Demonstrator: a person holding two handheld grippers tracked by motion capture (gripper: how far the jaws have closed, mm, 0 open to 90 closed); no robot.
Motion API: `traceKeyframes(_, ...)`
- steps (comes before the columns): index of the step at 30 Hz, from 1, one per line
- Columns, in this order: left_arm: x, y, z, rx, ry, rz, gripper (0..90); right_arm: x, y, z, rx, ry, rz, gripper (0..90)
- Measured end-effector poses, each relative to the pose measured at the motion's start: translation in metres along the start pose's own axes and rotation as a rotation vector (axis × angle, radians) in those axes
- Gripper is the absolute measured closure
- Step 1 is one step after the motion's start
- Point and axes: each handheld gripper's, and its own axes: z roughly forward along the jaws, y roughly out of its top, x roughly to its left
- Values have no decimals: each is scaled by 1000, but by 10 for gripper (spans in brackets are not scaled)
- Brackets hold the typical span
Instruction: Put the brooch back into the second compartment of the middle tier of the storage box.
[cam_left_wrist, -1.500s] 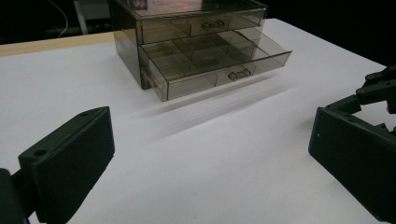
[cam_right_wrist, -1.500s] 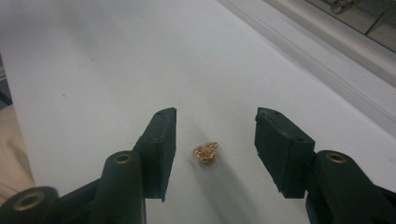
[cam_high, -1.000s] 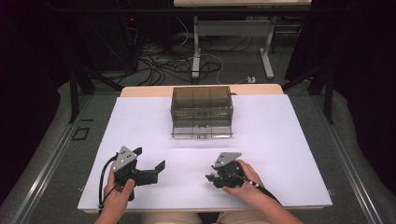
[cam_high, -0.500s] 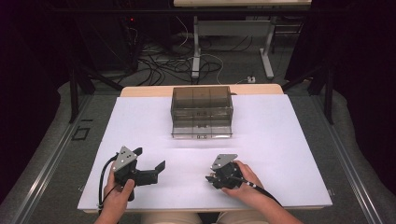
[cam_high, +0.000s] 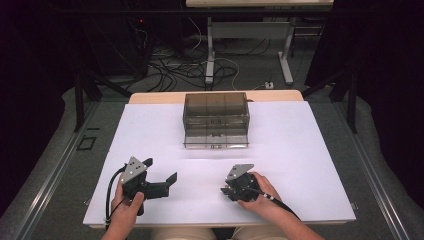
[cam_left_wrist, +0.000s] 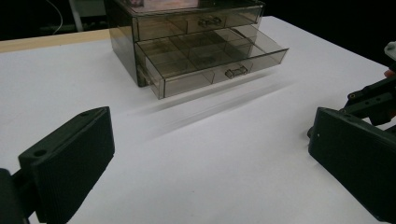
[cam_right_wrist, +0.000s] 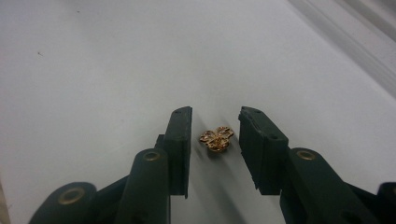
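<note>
**A:** So the room is pretty dark, cables (cam_high: 200, 70) all over the floor at the back, and in the middle there's a desk (cam_high: 300, 150) with a white top. Toward the far edge sits a smoky see-through drawer box (cam_high: 216, 119), two drawers high, and the lower drawer (cam_left_wrist: 212, 58) is pulled out, divided into little compartments. Can't tell if anything is in them.

**B:** Where's the thing being worked on?

**A:** It's a small gold brooch (cam_right_wrist: 216, 139), kind of flower-shaped, lying flat on the white top near the person's edge, well apart from the drawer box. In the right gripper view it sits right between the two black jaws of the right tool (cam_right_wrist: 215, 135).

**B:** Gripped?

**A:** Not as far as I can see. The jaws have just been closing in around it, but there's a gap on both sides of the brooch, so the pads aren't pressing on it. It lies a bit nearer the left jaw in that view. From above, the right tool (cam_high: 231, 190) is angled down onto the desk with the hand (cam_high: 257, 192) wrapped round it.

**B:** And the other one?

**A:** The left tool (cam_high: 161, 172) is held just over the desk at the person's left, jaws spread wide with nothing between them, pointing roughly toward the drawer box.
</note>
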Motion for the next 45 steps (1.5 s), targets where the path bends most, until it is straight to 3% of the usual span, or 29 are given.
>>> traceKeyframes(18, 0, 0, 0, 1, 2, 0, 6, -1, 2, 0, 16, 9, 31, 740)
traceKeyframes(31, -1, 0, 0, 1, 0, -3, 6, -1, 3, 0, 24, 4, 61, 756)
traceKeyframes(45, -1, 0, 0, 1, -1, -3, 6, -1, 2, 0, 15, 0, 55, 759)
